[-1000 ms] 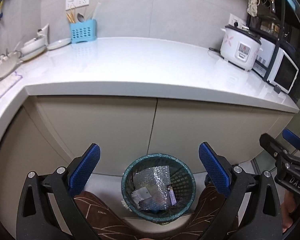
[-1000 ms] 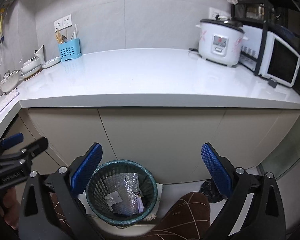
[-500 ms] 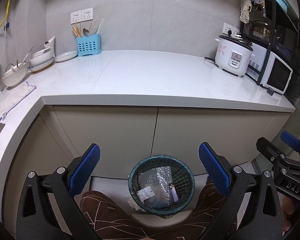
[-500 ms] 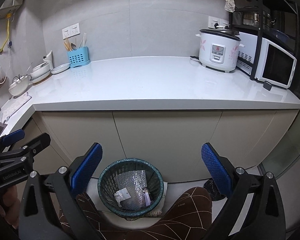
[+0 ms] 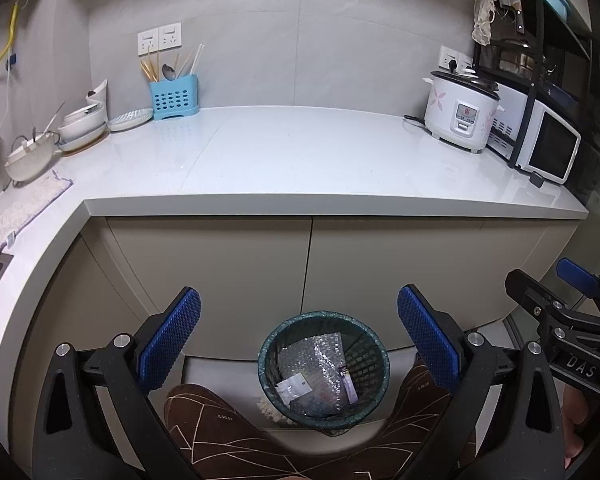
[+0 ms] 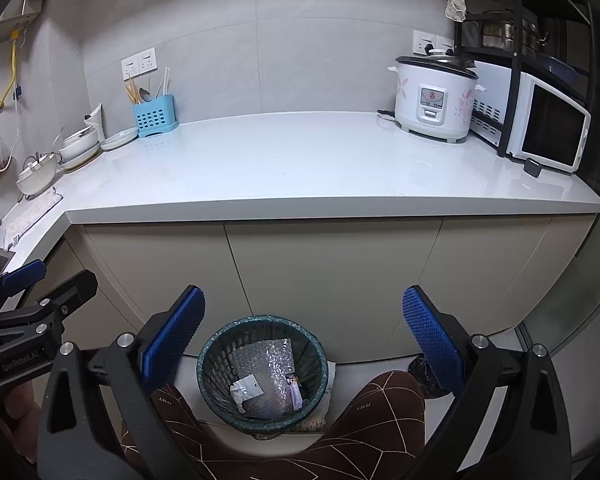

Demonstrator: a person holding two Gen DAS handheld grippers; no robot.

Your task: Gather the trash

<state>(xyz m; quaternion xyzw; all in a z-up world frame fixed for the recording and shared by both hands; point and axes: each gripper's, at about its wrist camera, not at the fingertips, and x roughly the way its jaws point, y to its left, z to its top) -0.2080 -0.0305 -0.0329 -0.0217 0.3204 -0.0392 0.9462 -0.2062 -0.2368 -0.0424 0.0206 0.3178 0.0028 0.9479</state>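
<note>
Left wrist view: the left gripper (image 5: pixel 299 336) has its jaws spread wide and nothing is between the blue pads (image 5: pixel 168 340).
Right wrist view: the right gripper (image 6: pixel 304 336) also has its jaws wide apart and holds nothing.
Where the bin is: the trash bin (image 5: pixel 323 368) sits on the floor below the jaws, in the gap between them, in front of the cupboard doors (image 5: pixel 312 264). No pad touches it.
In the other view: the trash bin (image 6: pixel 262 372) sits nearer the left pad than the right one.
How the bin looks: round, dark green, with a mesh wall and a thin bag folded over the rim.
What is in it: a shiny sheet of bubble wrap (image 5: pixel 316 364), a small white paper (image 5: pixel 294 387) and a little purple wrapper (image 5: pixel 350 386).
Beside it: brown patterned slippers (image 5: pixel 204 420) stand on each side of the bin.
Above: a white counter (image 5: pixel 300 152) with a rice cooker (image 5: pixel 462 116) and a blue utensil holder (image 5: pixel 174 96).
Hard to see: the bin's bottom is cut off by the slippers, and the words on the wrapper are too small to read.
</note>
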